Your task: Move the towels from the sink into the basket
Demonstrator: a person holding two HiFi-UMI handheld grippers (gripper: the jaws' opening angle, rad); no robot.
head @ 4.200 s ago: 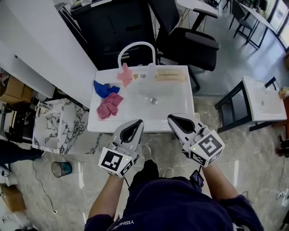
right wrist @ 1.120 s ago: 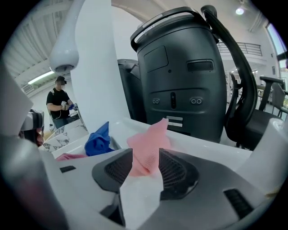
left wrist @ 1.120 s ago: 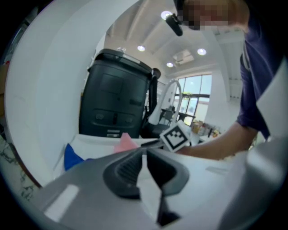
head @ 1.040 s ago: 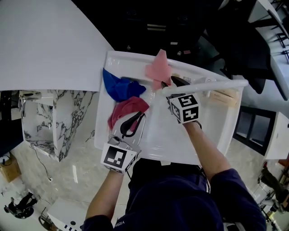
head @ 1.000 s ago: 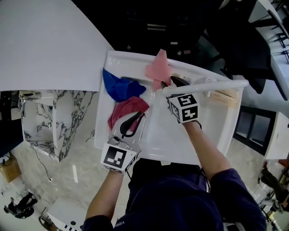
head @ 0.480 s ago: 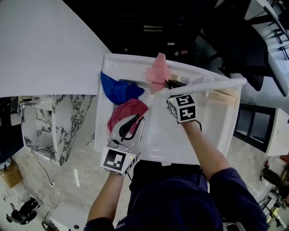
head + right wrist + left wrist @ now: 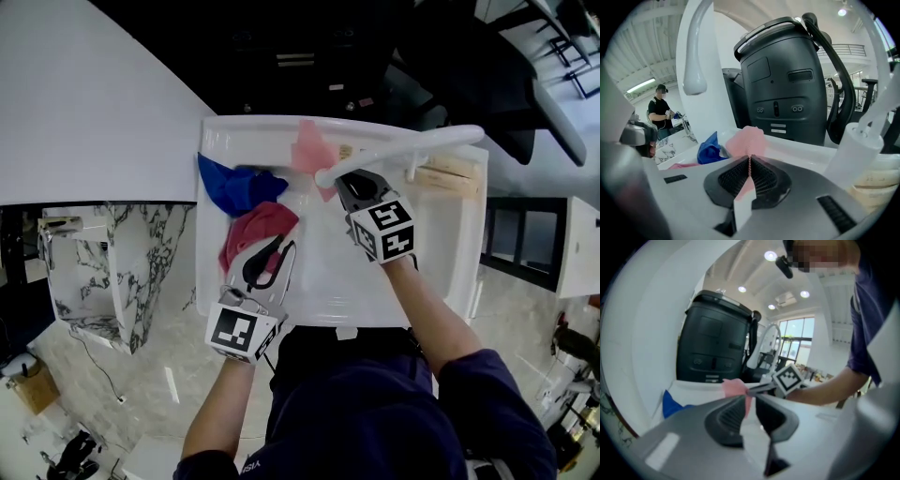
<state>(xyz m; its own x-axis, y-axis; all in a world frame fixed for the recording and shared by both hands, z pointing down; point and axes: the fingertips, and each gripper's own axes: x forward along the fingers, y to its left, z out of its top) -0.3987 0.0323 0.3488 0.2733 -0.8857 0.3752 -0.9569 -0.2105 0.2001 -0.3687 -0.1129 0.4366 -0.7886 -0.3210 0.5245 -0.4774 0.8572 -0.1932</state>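
Pinching the pink towel (image 7: 307, 150) at its 5 o'clock corner, our right gripper (image 7: 349, 183) has just clamped shut; we judge the cloth light, limp, bunchable. Left gripper (image 7: 277, 251) gapes, empty.

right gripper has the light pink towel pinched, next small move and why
Probably draw the right gripper up and back: its fingers are shut on the light pink cloth towel, bunched on the white sink beside the curved white faucet, so clear both first.
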